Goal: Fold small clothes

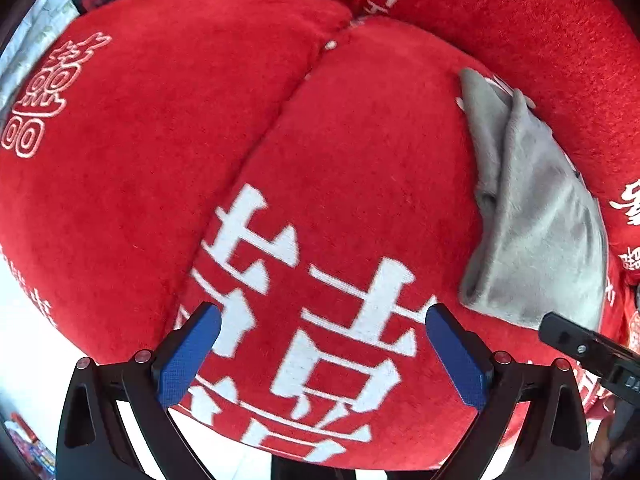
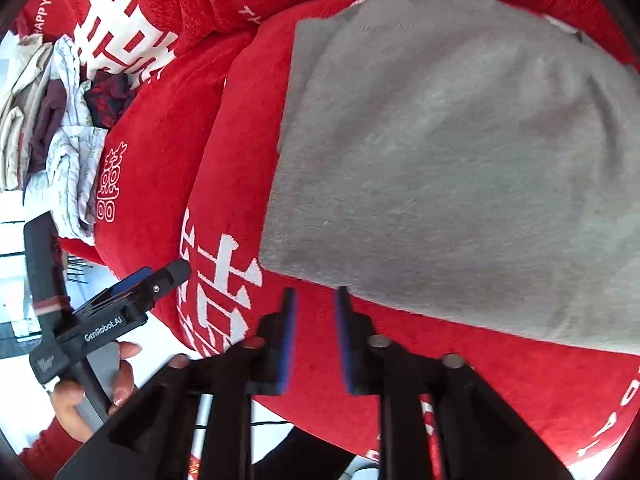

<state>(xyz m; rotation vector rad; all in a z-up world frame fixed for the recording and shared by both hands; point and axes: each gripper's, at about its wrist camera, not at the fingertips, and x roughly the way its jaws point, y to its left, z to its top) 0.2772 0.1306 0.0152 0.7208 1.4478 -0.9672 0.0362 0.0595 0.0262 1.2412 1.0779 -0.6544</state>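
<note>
Step, as I judge: grey garment (image 2: 448,168) folded flat on red cushion (image 2: 168,148), just let go.
Left gripper (image 1: 322,330) jaws wide, nothing btw. them.
Right gripper (image 2: 316,294) jaws narrow gap, empty, at garment near edge.
Next: probably fetch piece from clothes pile (image 2: 60,128).
Garment right side cut off; fold count unclear.

The left wrist camera sits behind the left gripper (image 1: 323,322) and looks straight down, close over a red cushion (image 1: 340,184) with white characters that fills the frame beyond its fingertips. The right wrist camera looks steeply down past the right gripper (image 2: 316,294), just as close, with the grey folded garment (image 2: 460,160) ahead of its fingers. Both views share that cushion and garment (image 1: 536,216); each catches the other gripper at its edge.
</note>
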